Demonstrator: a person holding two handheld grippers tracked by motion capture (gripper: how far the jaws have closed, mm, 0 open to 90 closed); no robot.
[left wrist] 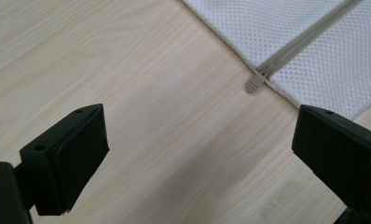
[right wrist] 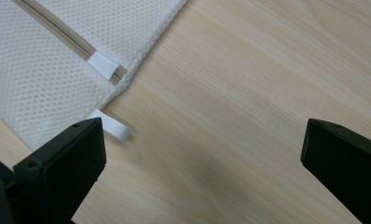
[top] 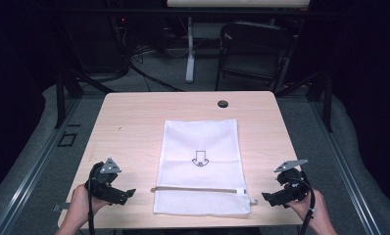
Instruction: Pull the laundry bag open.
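A white mesh bag (top: pixel 200 161) lies flat in the middle of the wooden table (top: pixel 129 127), with a small arrow mark on it and a zipper (top: pixel 198 189) across its near end. My left gripper (top: pixel 122 196) is at the front left, apart from the bag and open. In the left gripper view the jaws (left wrist: pixel 197 158) stand wide over bare wood, with the zipper's end tab (left wrist: pixel 254 83) and the bag's corner (left wrist: pixel 314 42) beyond them. My right gripper (top: pixel 270 198) is at the front right, also open. Its view (right wrist: pixel 202 163) has the bag's corner (right wrist: pixel 48 70) and a white tab (right wrist: pixel 113 128) beside its left jaw.
A black round grommet (top: pixel 223 103) sits near the table's far edge. Beyond the table stand a dark chair (top: pixel 254 49) and a white stand leg (top: pixel 189 54) on grey floor. Bare wood flanks the bag on both sides.
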